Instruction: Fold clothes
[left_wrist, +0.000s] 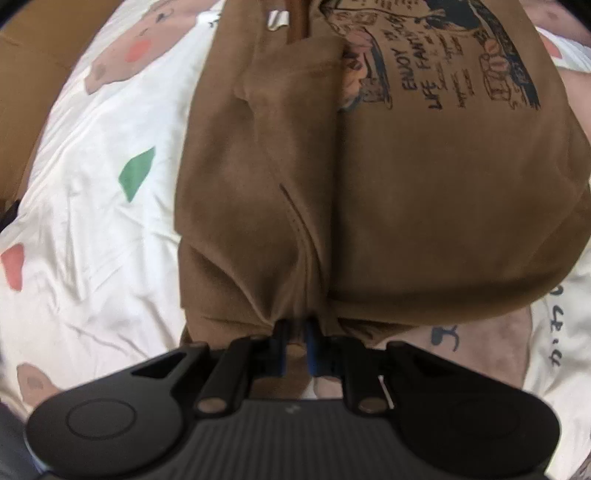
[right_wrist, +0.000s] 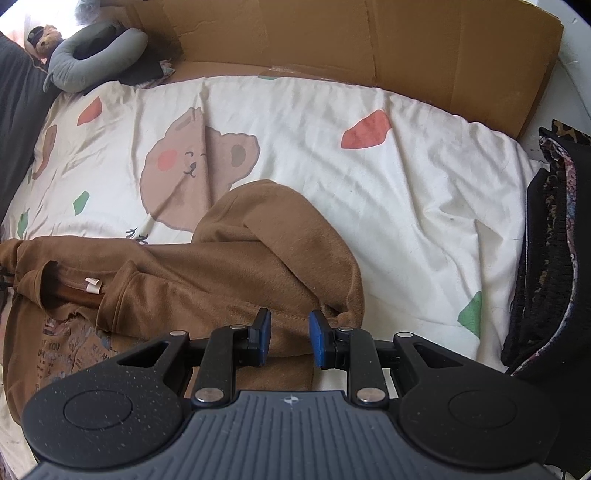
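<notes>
A brown T-shirt (left_wrist: 406, 203) with a dark printed picture and lettering (left_wrist: 436, 62) lies on the bear-print bedsheet (left_wrist: 92, 221). My left gripper (left_wrist: 295, 339) is shut on the shirt's near edge, and the cloth gathers into folds between its blue pads. In the right wrist view the same shirt (right_wrist: 240, 269) lies with its collar and white label (right_wrist: 92, 285) at the left, one sleeve folded back over the body. My right gripper (right_wrist: 290, 338) points down at that sleeve. Its blue pads stand a little apart with a thick layer of brown cloth filling the gap.
The bedsheet (right_wrist: 369, 184) stretches beyond the shirt. A cardboard wall (right_wrist: 406, 48) stands along the far side. A grey neck pillow (right_wrist: 99, 55) and a small plush toy (right_wrist: 46, 37) lie at the far left corner. A dark pile of clothes (right_wrist: 550, 258) borders the right edge.
</notes>
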